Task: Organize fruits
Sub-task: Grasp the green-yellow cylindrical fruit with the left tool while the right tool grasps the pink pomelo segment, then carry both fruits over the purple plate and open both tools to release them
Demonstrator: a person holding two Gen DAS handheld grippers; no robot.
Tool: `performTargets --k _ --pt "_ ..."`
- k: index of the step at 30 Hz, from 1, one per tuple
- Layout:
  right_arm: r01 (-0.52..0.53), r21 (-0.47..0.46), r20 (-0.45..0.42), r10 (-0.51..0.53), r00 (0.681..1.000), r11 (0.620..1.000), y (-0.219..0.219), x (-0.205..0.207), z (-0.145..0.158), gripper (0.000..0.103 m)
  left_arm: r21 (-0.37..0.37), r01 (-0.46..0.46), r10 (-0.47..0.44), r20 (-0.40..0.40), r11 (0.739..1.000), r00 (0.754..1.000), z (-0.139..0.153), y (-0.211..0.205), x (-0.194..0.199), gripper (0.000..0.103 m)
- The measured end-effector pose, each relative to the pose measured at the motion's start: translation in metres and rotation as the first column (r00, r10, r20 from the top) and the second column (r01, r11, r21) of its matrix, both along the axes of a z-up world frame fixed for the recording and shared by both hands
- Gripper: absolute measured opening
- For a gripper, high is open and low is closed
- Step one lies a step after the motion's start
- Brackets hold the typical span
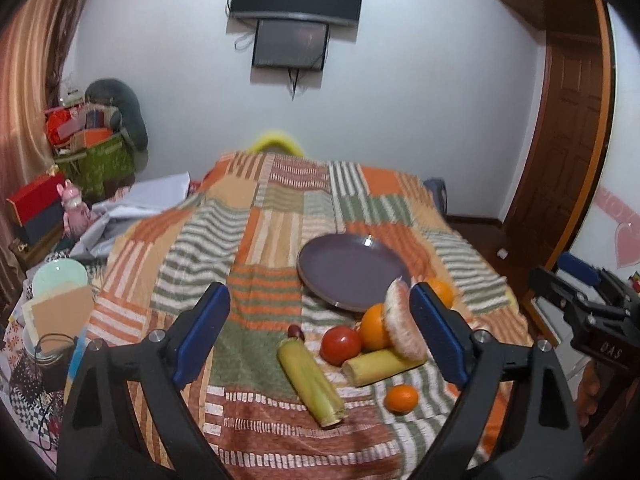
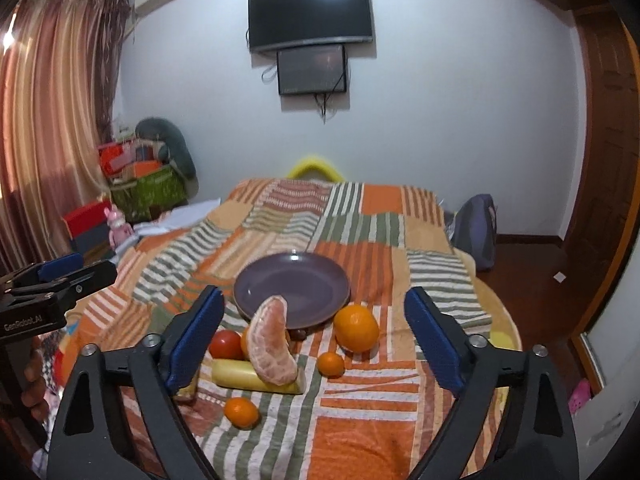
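An empty purple plate (image 1: 352, 276) (image 2: 294, 288) lies on the striped bedspread. In front of it lie a peeled pomelo wedge (image 1: 402, 328) (image 2: 272, 348), a red tomato (image 1: 340, 345) (image 2: 224, 345), oranges (image 1: 374, 326) (image 2: 356, 328), small tangerines (image 1: 401, 398) (image 2: 241, 412) (image 2: 331, 364), two yellow-green cane pieces (image 1: 312, 380) (image 2: 252, 376) and a small dark fruit (image 1: 295, 331). My left gripper (image 1: 320, 332) is open and empty above the fruit. My right gripper (image 2: 314, 336) is open and empty, also above the fruit.
The patchwork bedspread (image 1: 260, 240) covers the bed. Boxes, a pink toy (image 1: 74, 208) and clutter lie to the left. A wooden door (image 1: 568, 140) and bare floor are at the right. A bag (image 2: 476, 232) sits by the bed's far right corner.
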State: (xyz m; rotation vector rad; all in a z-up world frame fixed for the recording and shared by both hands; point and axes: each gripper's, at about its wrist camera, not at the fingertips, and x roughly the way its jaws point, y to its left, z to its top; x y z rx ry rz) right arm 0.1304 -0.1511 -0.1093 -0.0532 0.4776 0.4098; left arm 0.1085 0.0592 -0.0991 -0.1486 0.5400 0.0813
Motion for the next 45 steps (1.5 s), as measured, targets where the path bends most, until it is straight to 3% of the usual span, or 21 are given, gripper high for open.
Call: performTargets --k 10,18,21,26,29,31,34,41,45 --pt "-0.098 -0.064 -0.134 0.089 0.987 0.993 0.023 0.042 -0.041 0.082 -0.018 0.0 -0.004 -0.208 1.0 0.978 -0.067 0.017 0.052 0.092" --pt "-0.184 -0.088 -0.237 0.159 0.958 0.979 0.045 0.065 -0.07 0.081 -0.031 0.004 -0.014 -0.316 1.0 0.949 -0.109 0.023 0.068 0.092" --pt "-0.203 -0.088 -0.272 0.173 0.947 0.975 0.051 0.074 -0.081 0.074 -0.05 0.01 -0.027 -0.359 0.999 0.933 -0.122 0.026 0.072 0.092" --pt "-0.241 -0.065 -0.31 0.21 0.927 0.968 0.06 0.082 -0.093 0.07 -0.036 0.018 -0.03 -0.372 0.999 0.928 -0.131 0.022 0.074 0.089" --pt "-0.247 -0.074 -0.316 0.213 0.925 0.966 0.064 0.085 -0.097 0.067 -0.042 0.026 -0.04 -0.374 0.999 0.927 -0.135 0.022 0.076 0.08" --pt "-0.256 -0.071 -0.33 0.219 0.918 0.964 0.067 0.087 -0.101 0.059 -0.058 0.032 -0.052 -0.376 0.998 0.925 -0.137 0.023 0.077 0.066" --pt "-0.264 -0.045 -0.359 0.232 0.904 0.963 0.066 0.091 -0.105 0.049 -0.166 0.051 -0.113 -0.389 0.985 0.914 -0.142 0.025 0.082 0.052" --pt "-0.273 -0.031 -0.361 0.244 0.9 0.962 0.066 0.087 -0.103 0.043 -0.135 0.053 -0.102 -0.387 0.989 0.916 -0.14 0.019 0.084 0.051" --pt "-0.26 -0.031 -0.346 0.234 0.909 0.965 0.063 0.085 -0.098 0.042 -0.139 0.05 -0.1 -0.381 0.989 0.919 -0.134 0.019 0.082 0.044"
